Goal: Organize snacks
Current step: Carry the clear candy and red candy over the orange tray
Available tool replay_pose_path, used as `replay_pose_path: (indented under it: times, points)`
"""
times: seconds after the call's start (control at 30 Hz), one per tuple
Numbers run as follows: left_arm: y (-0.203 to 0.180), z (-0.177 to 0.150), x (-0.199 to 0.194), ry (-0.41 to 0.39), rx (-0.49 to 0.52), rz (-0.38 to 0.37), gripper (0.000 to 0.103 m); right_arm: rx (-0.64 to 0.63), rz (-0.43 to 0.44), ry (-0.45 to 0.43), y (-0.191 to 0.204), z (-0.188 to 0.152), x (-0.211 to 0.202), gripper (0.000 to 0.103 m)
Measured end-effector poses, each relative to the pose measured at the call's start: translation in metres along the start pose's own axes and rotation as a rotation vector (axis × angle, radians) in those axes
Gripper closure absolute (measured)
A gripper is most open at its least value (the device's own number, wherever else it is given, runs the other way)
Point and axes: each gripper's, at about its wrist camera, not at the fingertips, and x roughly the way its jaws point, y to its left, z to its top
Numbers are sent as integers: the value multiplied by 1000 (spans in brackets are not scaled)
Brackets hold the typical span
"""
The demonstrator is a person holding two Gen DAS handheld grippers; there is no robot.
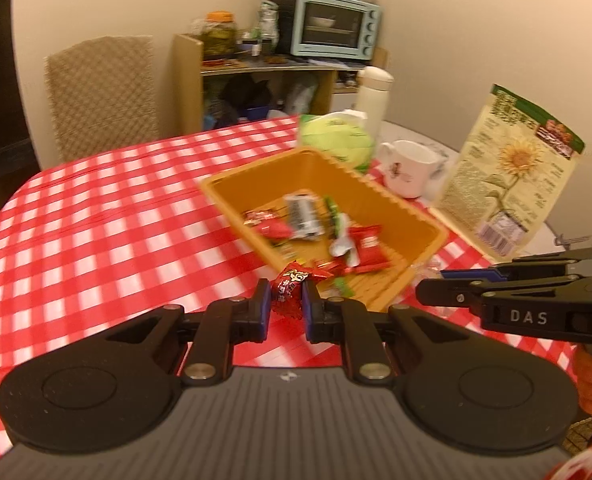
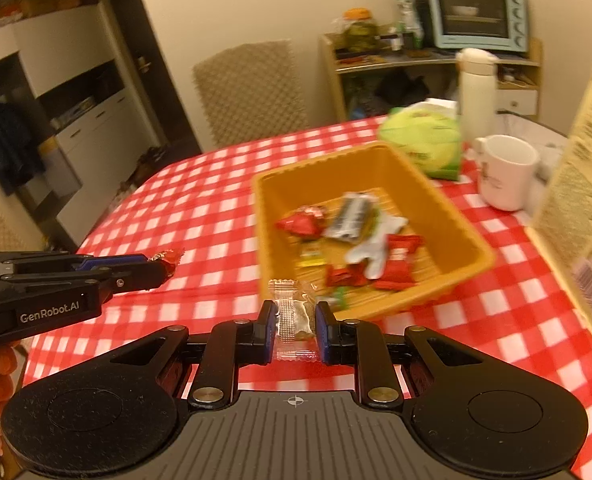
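My left gripper (image 1: pixel 287 304) is squeezed tight on a red candy (image 1: pixel 290 290) in a shiny wrapper, and the candy sticks up between the 2 blue pads. My right gripper (image 2: pixel 295 330) is pinched on a clear packet (image 2: pixel 292 320) with something pale and brownish inside; the packet stands up between its pads. Both grippers are above the table (image 1: pixel 96 216), which has a red and white checked cloth. Just in front of them sits the orange basket (image 1: pixel 411 216), and I see it from both cameras. Inside the basket lie a few snacks: some red packets (image 1: pixel 369 246), a silver and black packet (image 1: pixel 303 216), a white wrapper and a small green one. In the left camera, my right gripper shows at the right edge, next to the near corner of the basket. In the right camera, my left gripper shows at the left edge with the red candy poking out of its tip over the cloth. Behind the basket is a round green bag (image 1: pixel 337 140), touching or nearly touching the far rim. Near it stands a white mug (image 1: pixel 409 168) and a tall white bottle (image 1: pixel 373 96). A big sunflower seed bag (image 1: pixel 511 176) stands to the right of the basket. Far back is a chair (image 1: pixel 102 96) and a blue toaster oven (image 1: pixel 337 24) on a shelf. The pictures are a bit blurry.
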Motion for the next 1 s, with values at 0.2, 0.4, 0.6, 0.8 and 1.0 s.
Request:
replay_pose_path:
  times: [0.2,0.4,0.6,0.8,1.0]
  points:
    - [-29,15,28,16,44,-35,89,33,-46,-16,-33,9,-7,82]
    - [-38,29,60,45,75,-48,89,60,-100,-16,-62,18,-1,82]
    - [-40,42,90,71,129,-38,89,82,-134,-25,-80,30,10,82]
    - [-38,52,115,98,164,-32,89,92,-147,-28,-85,38,21,82]
    - [-33,61,134,114,171,-34,89,100,-143,-31,-86,45,33,82]
